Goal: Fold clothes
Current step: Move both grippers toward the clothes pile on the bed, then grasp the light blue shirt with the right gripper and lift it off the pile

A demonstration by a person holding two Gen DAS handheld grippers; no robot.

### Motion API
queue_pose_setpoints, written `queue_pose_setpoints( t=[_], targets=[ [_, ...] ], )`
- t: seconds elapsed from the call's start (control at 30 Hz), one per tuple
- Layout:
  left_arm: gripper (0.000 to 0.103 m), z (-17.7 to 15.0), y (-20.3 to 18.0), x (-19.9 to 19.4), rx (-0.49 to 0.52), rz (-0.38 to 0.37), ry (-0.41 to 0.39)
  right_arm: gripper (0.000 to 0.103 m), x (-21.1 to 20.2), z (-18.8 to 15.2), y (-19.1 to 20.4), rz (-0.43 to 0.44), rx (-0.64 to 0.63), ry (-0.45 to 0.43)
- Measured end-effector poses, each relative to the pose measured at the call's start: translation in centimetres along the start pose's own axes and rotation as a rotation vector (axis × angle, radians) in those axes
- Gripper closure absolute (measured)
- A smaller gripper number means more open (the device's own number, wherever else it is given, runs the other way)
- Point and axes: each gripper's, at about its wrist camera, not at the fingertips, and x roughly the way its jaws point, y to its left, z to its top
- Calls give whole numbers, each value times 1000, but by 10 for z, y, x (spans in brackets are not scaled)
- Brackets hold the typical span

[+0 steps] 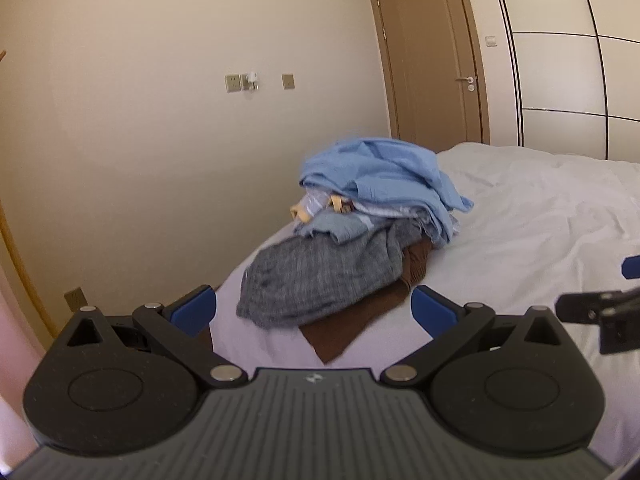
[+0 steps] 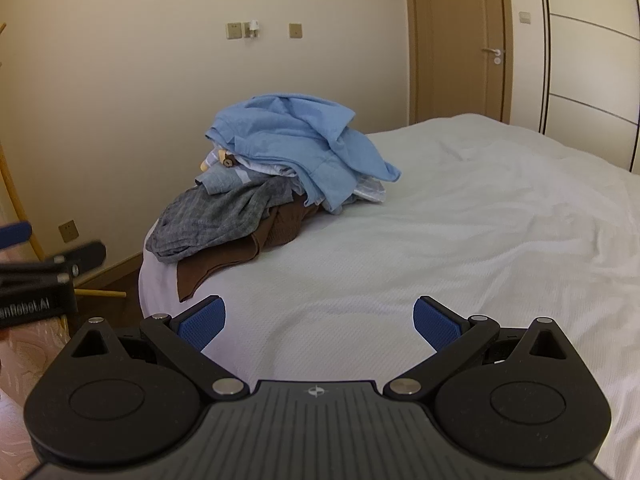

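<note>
Showing: two hand-held claws above a bed, each seen from its own wrist camera.
Left claw (image 1: 314, 312): jaws spread wide, blue pads (image 1: 195, 312) apart, nothing between them; it hangs over the near corner of the bed, pointed at the clothes.
Clothes pile (image 1: 360, 232): heaped unfolded on the bed's left corner, well ahead of both claws, touched by neither.
Grey garment (image 1: 316, 280): lowest on the near side of the pile, crumpled, draped toward the mattress edge.
Brown garment (image 1: 340, 332): beneath the grey one, one corner lying flat on the sheet nearest the left claw.
Light blue garment (image 1: 384, 172): on top of the heap, bunched, one end trailing down the right side.
Bed (image 2: 460, 240): white textured sheet, wrinkled, bare to the right of the pile.
Right claw (image 2: 320, 326): jaws equally wide apart, holding nothing, hovering over bare sheet to the right of the left claw.
Door (image 2: 464, 40): brown, closed, in the far wall beyond the bed.
Wardrobe (image 2: 592, 60): pale panelled fronts at far right.
</note>
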Motion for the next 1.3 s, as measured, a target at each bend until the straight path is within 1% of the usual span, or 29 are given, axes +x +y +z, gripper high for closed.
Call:
queue_pose_setpoints(
  t=[0.17,0.33,0.4,0.5,0.57,0.6,0.63,0.77,0.83,0.87,0.9,0.93,1.0,1.07,1.17,1.2,1.23,1.27,1.3],
  targets=[
    [0,16,8,28,30,-8,-27,0,8,12,-6,-3,-22,-35],
    [0,34,18,75,108,-12,-66,0,26,37,-10,8,-75,-85],
    [0,40,22,98,155,-15,-75,0,38,49,-8,15,-122,-106],
    [0,45,28,133,221,-46,-87,1,59,65,0,11,-221,-139],
    [1,46,31,154,260,-69,-93,5,77,74,9,10,-298,-158],
    [0,47,34,165,276,-83,-103,7,88,78,15,12,-338,-161],
    [0,47,36,175,290,-93,-111,13,99,82,21,15,-375,-162],
    [0,52,43,214,328,-137,-120,23,141,94,44,43,-507,-171],
    [0,53,47,229,330,-157,-117,35,160,98,56,45,-575,-182],
    [0,54,48,234,333,-161,-119,38,170,100,61,44,-607,-185],
    [0,54,49,240,337,-163,-121,45,180,102,66,42,-637,-185],
    [0,54,50,243,340,-168,-124,50,188,103,70,37,-661,-186],
    [0,54,52,249,341,-181,-131,51,205,105,77,30,-707,-186],
    [0,52,52,255,342,-191,-130,53,218,104,82,29,-746,-184],
    [0,49,50,261,356,-204,-128,64,232,105,81,32,-762,-174],
    [0,48,49,263,367,-204,-128,71,235,107,80,38,-752,-169],
    [0,47,48,263,375,-204,-131,76,236,108,78,42,-747,-169],
    [0,46,47,264,383,-205,-134,78,238,110,77,46,-742,-168],
    [0,46,46,264,386,-208,-137,89,238,111,76,50,-736,-169]
  ],
)
